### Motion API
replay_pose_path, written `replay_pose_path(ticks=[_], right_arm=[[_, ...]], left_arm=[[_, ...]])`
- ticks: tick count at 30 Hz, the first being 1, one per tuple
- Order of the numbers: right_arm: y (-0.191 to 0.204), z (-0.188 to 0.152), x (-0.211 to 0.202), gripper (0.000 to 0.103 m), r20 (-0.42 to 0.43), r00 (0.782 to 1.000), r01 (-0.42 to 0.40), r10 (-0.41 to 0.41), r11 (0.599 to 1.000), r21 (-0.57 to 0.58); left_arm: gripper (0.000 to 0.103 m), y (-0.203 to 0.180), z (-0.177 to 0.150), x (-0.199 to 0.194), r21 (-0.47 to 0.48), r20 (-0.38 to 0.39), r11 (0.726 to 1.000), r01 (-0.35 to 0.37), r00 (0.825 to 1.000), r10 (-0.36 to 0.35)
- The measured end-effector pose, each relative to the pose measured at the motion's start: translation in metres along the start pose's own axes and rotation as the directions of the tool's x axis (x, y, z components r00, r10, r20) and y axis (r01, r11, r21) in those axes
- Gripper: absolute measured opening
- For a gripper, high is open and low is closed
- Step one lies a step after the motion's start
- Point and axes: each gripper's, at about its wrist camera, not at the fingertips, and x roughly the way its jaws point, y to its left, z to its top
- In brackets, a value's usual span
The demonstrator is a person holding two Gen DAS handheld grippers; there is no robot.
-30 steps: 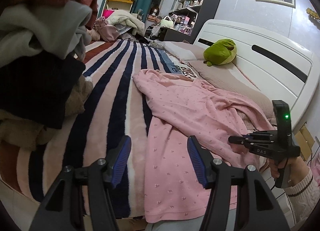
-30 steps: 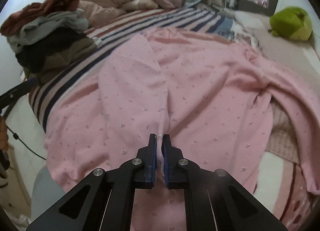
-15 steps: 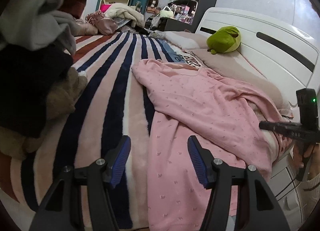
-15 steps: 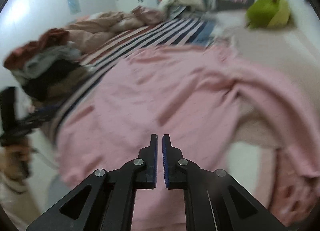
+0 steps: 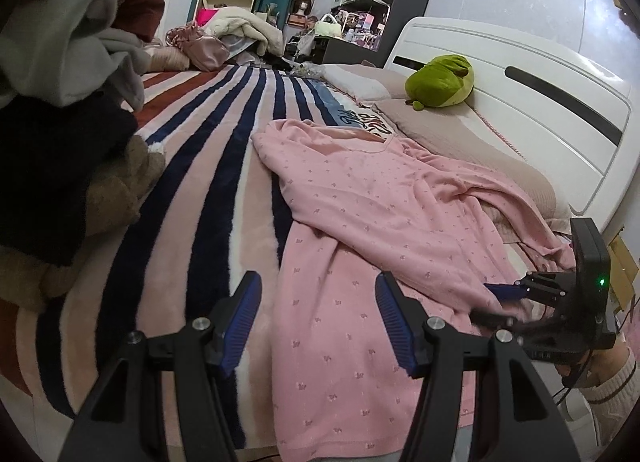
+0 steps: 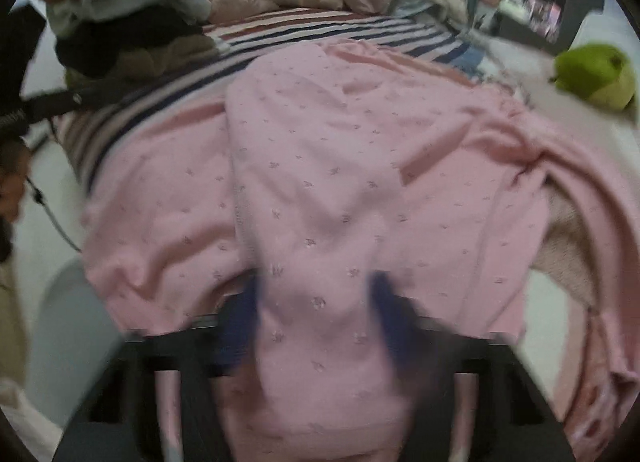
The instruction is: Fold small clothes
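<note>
Right gripper (image 6: 316, 302) is seen low over the pink top (image 6: 360, 166), near the bed's edge. Its jaws have just been opening. A fold of the pink cloth lies between the blue pads (image 6: 240, 314), but the picture is blurred, so it cannot be told if the pads press on the cloth. In the left view, the same gripper (image 5: 496, 302) is seen at the right side of the top, held by a hand (image 5: 600, 362) in a cream sleeve.

Left gripper (image 5: 318, 322) is held open above the near edge of the bed. Nothing is held between its blue pads (image 5: 394, 322). One pad is over the striped blanket (image 5: 200, 182) and one is over the top (image 5: 380, 214).

The top is spread out on the blanket, with one side folded over. A pile of clothes (image 5: 60, 110) is stacked at the left. A green plush toy (image 5: 440, 80) is seen by the headboard (image 5: 520, 74). No boxes or baskets are seen near the top.
</note>
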Motion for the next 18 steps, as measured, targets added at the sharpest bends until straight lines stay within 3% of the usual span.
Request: replay_pose_path(ticks=[2,3,8,14,18], right_arm=[[-0.004,-0.001,-0.006,0.008,0.016,1.0,-0.001,0.001,0.999,0.037],[-0.005,0.0,-0.01,0.007,0.024,1.0,0.006,-0.007,0.999,0.046],[-0.008,0.003,-0.03,0.007,0.073,0.997,0.019,-0.023,0.998,0.064],[-0.02,0.001,-0.031,0.011,0.052,0.998,-0.033,0.026,0.991,0.132],[-0.019,-0.004,-0.026,0.014,0.025,1.0,0.002,-0.005,0.992,0.126]], left_arm=[[0.055,0.001,-0.001,-0.002,-0.002,0.003,1.0,0.001,1.0,-0.001],[0.055,0.002,-0.002,-0.002,-0.003,0.003,1.0,0.001,1.0,-0.001],[0.055,0.008,-0.004,0.004,0.008,-0.017,1.0,-0.003,1.0,0.003],[0.055,0.009,-0.008,0.033,0.043,-0.082,0.999,-0.018,0.996,0.022],[0.05,0.008,-0.013,0.052,0.054,-0.117,0.998,-0.027,0.993,0.034]])
